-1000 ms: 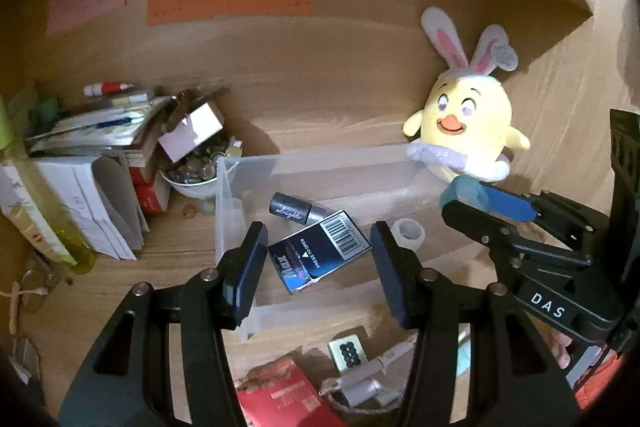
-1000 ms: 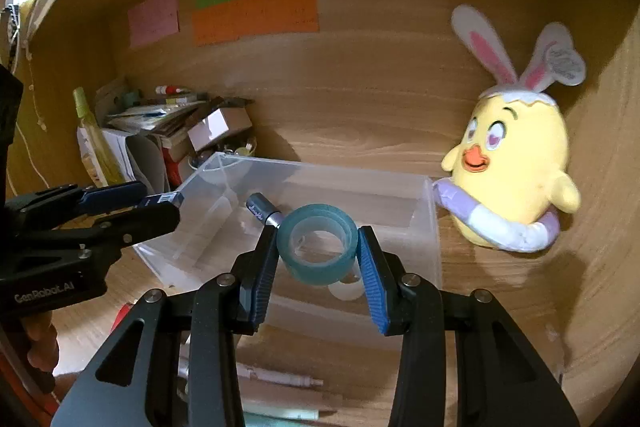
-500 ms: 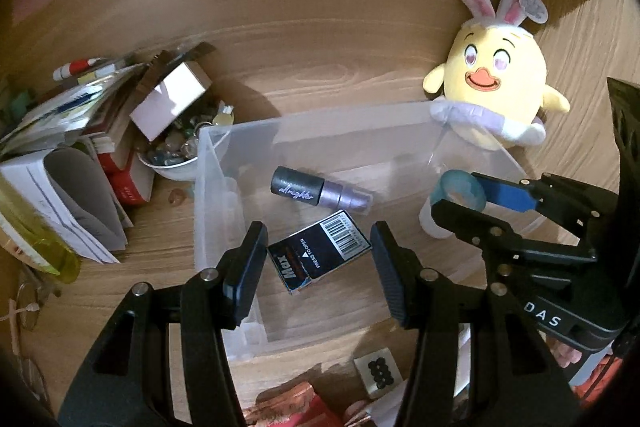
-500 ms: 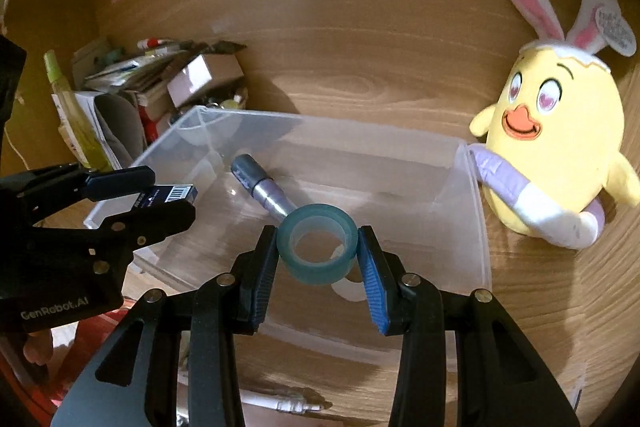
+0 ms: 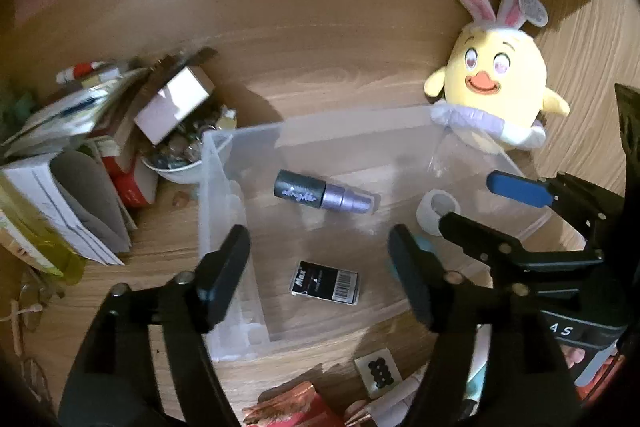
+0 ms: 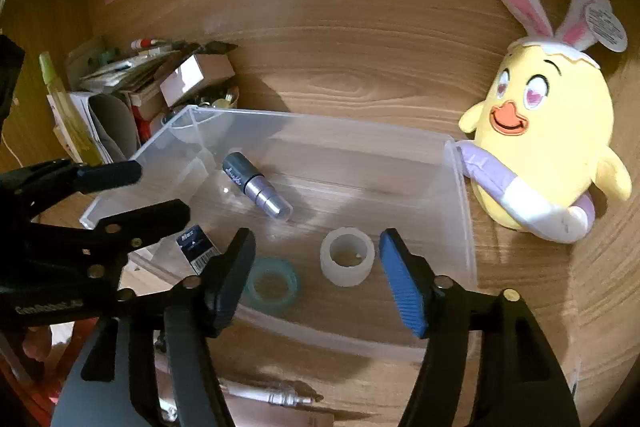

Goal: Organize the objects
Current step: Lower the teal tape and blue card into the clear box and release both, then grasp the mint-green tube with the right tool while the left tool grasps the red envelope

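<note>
While both pairs of jaws are opening with nothing between them, the clear plastic bin already holds the teal tape roll and the black barcoded card, each lying flat on the bin's floor. Beneath the right gripper sits the tape, by its left finger, beside a white tape roll. Below the left gripper lies the card, long axis across the jaws. Loose pens outside the bin's near wall seem likeliest next, nearer the right gripper.
</note>
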Demonstrator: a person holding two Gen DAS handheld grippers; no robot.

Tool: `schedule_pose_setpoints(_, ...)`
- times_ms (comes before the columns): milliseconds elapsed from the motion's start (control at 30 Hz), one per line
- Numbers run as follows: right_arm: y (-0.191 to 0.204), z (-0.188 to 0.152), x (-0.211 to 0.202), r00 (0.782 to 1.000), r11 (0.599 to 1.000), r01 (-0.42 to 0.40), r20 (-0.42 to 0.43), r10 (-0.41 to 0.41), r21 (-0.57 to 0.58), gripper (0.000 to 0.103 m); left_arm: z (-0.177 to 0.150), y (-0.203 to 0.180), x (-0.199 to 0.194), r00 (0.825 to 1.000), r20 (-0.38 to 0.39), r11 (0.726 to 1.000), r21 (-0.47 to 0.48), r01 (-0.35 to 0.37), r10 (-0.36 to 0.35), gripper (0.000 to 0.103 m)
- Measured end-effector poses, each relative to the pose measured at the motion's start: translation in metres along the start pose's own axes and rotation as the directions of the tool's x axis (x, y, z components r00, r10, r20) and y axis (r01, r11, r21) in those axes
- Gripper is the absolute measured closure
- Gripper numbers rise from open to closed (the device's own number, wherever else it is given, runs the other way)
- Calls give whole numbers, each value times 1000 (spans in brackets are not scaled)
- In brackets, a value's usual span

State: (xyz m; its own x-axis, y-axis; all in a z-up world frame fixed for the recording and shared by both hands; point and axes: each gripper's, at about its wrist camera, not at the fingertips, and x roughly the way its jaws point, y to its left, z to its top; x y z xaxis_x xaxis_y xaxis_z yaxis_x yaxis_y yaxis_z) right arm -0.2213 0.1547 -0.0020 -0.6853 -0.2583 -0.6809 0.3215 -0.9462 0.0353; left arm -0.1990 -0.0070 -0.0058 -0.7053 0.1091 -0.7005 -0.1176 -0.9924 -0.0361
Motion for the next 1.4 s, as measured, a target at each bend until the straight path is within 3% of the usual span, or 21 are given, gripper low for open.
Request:
schedule_pose_setpoints(333,3,-9,-43,998,1000,6,69,-7,18,22,-15,-6,-42,997,74,1000,26,-7,5,9)
schedule_pose_setpoints(533,5,-22,-64,995,999,10,95,-13,35,21,-34,-1,-60,997,64,999,35,-36,34,8)
schedule_pose_setpoints(667,3,-35,-72,996,998,0,88,-5,57,21,-51,7,-61,999,26,999,15,-47,46,6)
schedule_pose_setpoints(933,-3,-67,-66,1000,993,-22,9,21,114,21,-84,10,-46,997,-77,999,-32,-6,3,6)
schedule_pose_setpoints(1400,-7,-117,-52,991,986,-27,-128,49,167,20,-109,22,-23,981,-188,997,-73,25,-39,6)
